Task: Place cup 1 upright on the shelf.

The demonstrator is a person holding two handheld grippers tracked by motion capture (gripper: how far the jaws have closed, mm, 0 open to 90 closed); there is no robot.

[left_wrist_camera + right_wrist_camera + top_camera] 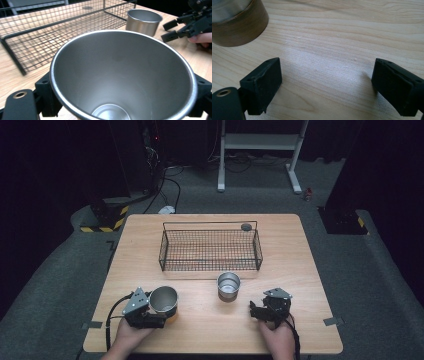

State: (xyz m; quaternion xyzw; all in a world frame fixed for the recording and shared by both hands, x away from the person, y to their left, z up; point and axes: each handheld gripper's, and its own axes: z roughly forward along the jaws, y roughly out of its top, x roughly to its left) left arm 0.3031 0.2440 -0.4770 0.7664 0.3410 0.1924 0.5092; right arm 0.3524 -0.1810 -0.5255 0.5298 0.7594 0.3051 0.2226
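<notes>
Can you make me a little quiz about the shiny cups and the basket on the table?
1. True or false: the left tongs have a steel cup between their jaws.
2. How many steel cups stand on the wooden table? A) one B) two C) three
3. Fill in: the wire basket has ____ cups in it.

Key
1. True. In the left gripper view the jaws sit on both sides of the cup's rim.
2. B. The second cup stands alone in front of the basket, away from the open right tongs.
3. No cups. Both stand outside it.
</notes>
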